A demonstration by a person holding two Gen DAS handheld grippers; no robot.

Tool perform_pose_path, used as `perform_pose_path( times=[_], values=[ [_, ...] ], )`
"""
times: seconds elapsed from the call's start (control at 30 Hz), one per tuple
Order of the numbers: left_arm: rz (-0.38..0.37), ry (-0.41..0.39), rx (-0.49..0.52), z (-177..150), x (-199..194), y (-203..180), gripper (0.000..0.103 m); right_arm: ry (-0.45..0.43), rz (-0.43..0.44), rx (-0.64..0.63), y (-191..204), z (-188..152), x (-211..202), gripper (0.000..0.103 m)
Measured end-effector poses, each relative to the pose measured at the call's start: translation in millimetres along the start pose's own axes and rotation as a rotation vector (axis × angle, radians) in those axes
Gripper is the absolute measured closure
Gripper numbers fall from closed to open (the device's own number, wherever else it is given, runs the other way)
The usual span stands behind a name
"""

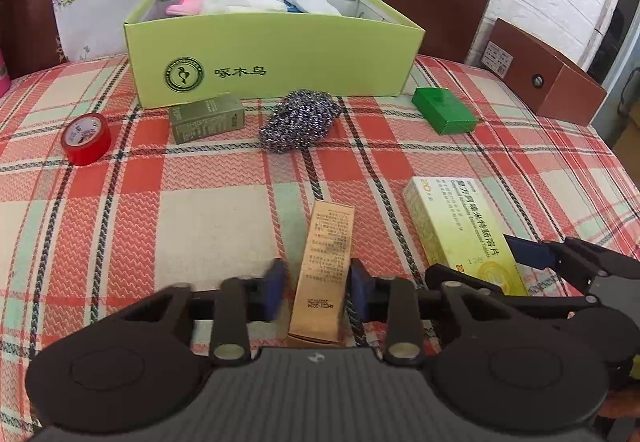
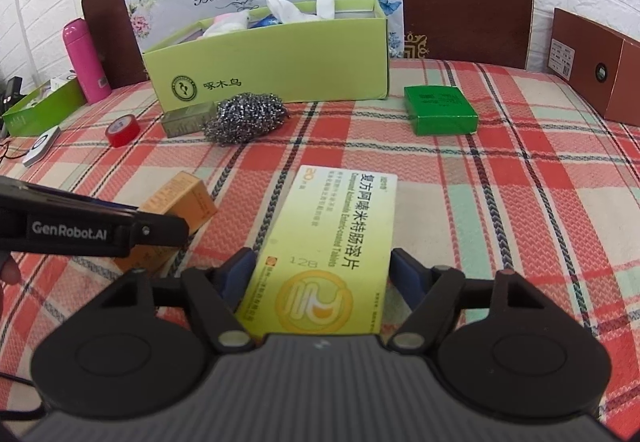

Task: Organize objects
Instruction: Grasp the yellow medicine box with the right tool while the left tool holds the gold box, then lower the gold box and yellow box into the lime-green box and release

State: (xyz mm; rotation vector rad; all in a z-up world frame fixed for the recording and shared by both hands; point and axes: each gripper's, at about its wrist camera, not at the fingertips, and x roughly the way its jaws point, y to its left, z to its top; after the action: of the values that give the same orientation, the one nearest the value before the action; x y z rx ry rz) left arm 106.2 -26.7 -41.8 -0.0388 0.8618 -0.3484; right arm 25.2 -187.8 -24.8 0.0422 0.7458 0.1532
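Note:
A tan slim box [image 1: 326, 262] lies on the plaid cloth between the jaws of my left gripper [image 1: 319, 292]; small gaps show on both sides, so the gripper is open around it. The box also shows in the right wrist view [image 2: 176, 209]. A yellow-green medicine box [image 2: 326, 250] lies between the jaws of my right gripper [image 2: 323, 276], open with a gap at the right pad. It also shows in the left wrist view [image 1: 460, 230]. A light green open box [image 1: 276, 57] holding gloves stands at the back.
On the cloth lie a red tape roll [image 1: 86, 137], an olive box [image 1: 206, 117], a steel scourer [image 1: 298, 119] and a green box [image 1: 444, 109]. A brown box [image 1: 544, 75] stands at right. A pink bottle [image 2: 86, 59] and green tray [image 2: 40, 105] stand at left.

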Motion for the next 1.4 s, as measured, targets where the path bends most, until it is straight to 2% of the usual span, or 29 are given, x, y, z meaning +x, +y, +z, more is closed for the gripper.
perform_pose_path(
  times=[0.2, 0.33, 0.37, 0.47, 0.53, 0.6, 0.67, 0.7, 0.87, 0.9, 0.97, 1.03, 1.17, 1.4],
  values=[
    [-0.018, -0.017, -0.001, 2.3, -10.3, -1.3, 0.078, -0.006, 0.04, -0.004, -3.4, 3.5, -10.9, 0.034],
    [-0.05, -0.089, 0.006, 19.8, -33.2, -2.3, 0.078, -0.07, 0.079, -0.001, -5.9, 21.9, -30.2, 0.036],
    [-0.063, -0.106, 0.002, 26.1, -38.2, -1.9, 0.078, -0.095, 0.081, -0.007, -5.8, 29.1, -34.5, 0.071],
    [-0.071, -0.178, 0.005, 49.2, -51.1, -3.0, 0.078, -0.142, 0.133, 0.025, -14.0, 54.1, -40.5, 0.091],
    [-0.045, -0.208, 0.022, 61.5, -52.9, -4.4, 0.078, -0.154, 0.11, -0.004, -15.1, 66.7, -38.2, 0.09],
    [-0.039, -0.207, 0.015, 64.4, -52.5, -1.6, 0.078, -0.139, 0.101, -0.075, -12.5, 67.7, -35.2, 0.081],
    [-0.043, -0.187, 0.01, 57.7, -50.1, 4.1, 0.078, -0.106, 0.116, -0.118, -11.2, 56.5, -32.0, 0.025],
    [-0.037, -0.172, 0.003, 54.0, -46.9, 5.6, 0.078, -0.079, 0.113, -0.142, -8.7, 48.1, -28.4, 0.02],
    [-0.034, -0.096, -0.027, 39.5, -30.8, 14.2, 0.078, 0.07, 0.092, -0.192, 4.9, 15.4, 0.5, 0.024],
    [-0.034, -0.092, -0.025, 38.2, -30.0, 14.4, 0.078, 0.079, 0.082, -0.195, 7.0, 11.3, 2.5, 0.025],
    [-0.032, -0.09, -0.024, 38.5, -29.1, 15.3, 0.078, 0.089, 0.082, -0.188, 7.1, 7.0, 5.1, 0.038],
    [-0.026, -0.093, -0.024, 41.6, -27.8, 15.9, 0.078, 0.084, 0.089, -0.181, 6.0, 9.0, 4.0, 0.038],
    [-0.048, -0.119, -0.022, 53.0, -31.7, 13.7, 0.078, 0.039, 0.12, -0.169, 2.9, 25.5, -4.9, 0.038],
    [-0.085, -0.239, 0.008, 104.3, -49.5, 1.6, 0.078, -0.167, 0.152, -0.11, -7.4, 101.6, -22.9, 0.038]
  ],
)
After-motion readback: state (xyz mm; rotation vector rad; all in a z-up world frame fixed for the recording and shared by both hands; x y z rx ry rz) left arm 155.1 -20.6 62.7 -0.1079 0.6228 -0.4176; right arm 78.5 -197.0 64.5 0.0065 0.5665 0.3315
